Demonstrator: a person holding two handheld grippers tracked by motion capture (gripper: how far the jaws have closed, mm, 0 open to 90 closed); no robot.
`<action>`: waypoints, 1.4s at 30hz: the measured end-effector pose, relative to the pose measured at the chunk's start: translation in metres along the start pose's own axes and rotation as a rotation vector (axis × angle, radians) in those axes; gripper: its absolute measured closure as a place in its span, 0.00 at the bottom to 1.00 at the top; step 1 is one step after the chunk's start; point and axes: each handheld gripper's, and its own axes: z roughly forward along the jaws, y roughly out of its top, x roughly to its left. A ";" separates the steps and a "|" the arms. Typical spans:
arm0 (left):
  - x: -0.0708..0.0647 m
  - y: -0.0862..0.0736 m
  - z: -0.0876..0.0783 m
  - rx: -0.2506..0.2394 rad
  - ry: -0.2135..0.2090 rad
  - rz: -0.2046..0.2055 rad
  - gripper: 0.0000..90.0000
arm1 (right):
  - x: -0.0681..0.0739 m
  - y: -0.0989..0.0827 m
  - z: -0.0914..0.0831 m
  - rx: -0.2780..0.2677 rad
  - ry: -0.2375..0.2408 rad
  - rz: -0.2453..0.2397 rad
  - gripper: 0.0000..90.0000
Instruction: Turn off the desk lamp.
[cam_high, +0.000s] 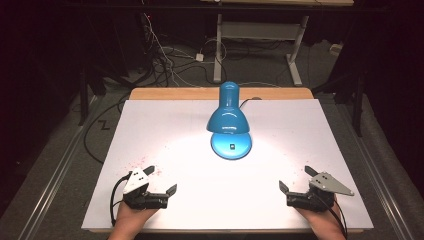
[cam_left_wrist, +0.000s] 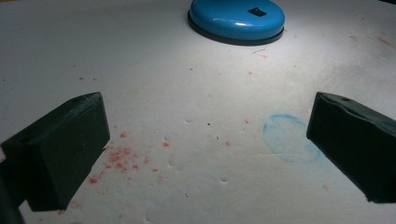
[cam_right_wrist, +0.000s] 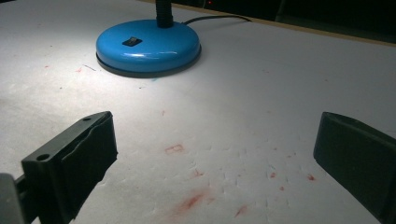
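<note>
Left hand: your left gripper (cam_high: 162, 181) sits low at the lower left of the high view, your forearm coming in from the bottom edge, the grey plate on top tilted up and to the left.
Left jaws: spread wide apart with nothing between them; in the left gripper view they stand at the two lower corners with bare sheet between.
Right hand: your right gripper (cam_high: 296, 179) mirrors it at the lower right of the high view, forearm again entering from the bottom edge, the plate angled out to the right.
Right jaws: also wide apart and holding nothing (the right gripper view shows stained paper in the gap).
Lamp: the blue desk lamp (cam_high: 228, 114) stands upright at the centre of the high view, well apart from both grippers, its glossy shade bent down over its own base.
Lamp base (cam_right_wrist: 148, 45): round, blue, with a dark rim and a small black rocker switch on top; it lies at the upper left of the right gripper view and at the top centre of the left gripper view.
Light: a bright pool falls on the white sheet (cam_high: 280, 140) around the base.
Sheet marks: red specks (cam_left_wrist: 119, 156) near your left jaw, and a faint blue ring (cam_left_wrist: 286, 137) (drawn, not solid) towards the right one.
</note>
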 end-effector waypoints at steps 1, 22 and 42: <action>0.000 0.000 0.001 -0.001 -0.002 -0.003 0.00 | 0.000 0.000 0.000 0.000 0.000 0.000 0.00; 0.005 -0.002 0.000 0.004 -0.007 -0.013 0.00 | 0.003 0.002 0.000 0.006 0.004 -0.006 0.00; 0.004 0.000 -0.001 0.002 -0.002 -0.005 0.00 | -0.003 0.002 -0.001 0.045 -0.004 0.006 0.10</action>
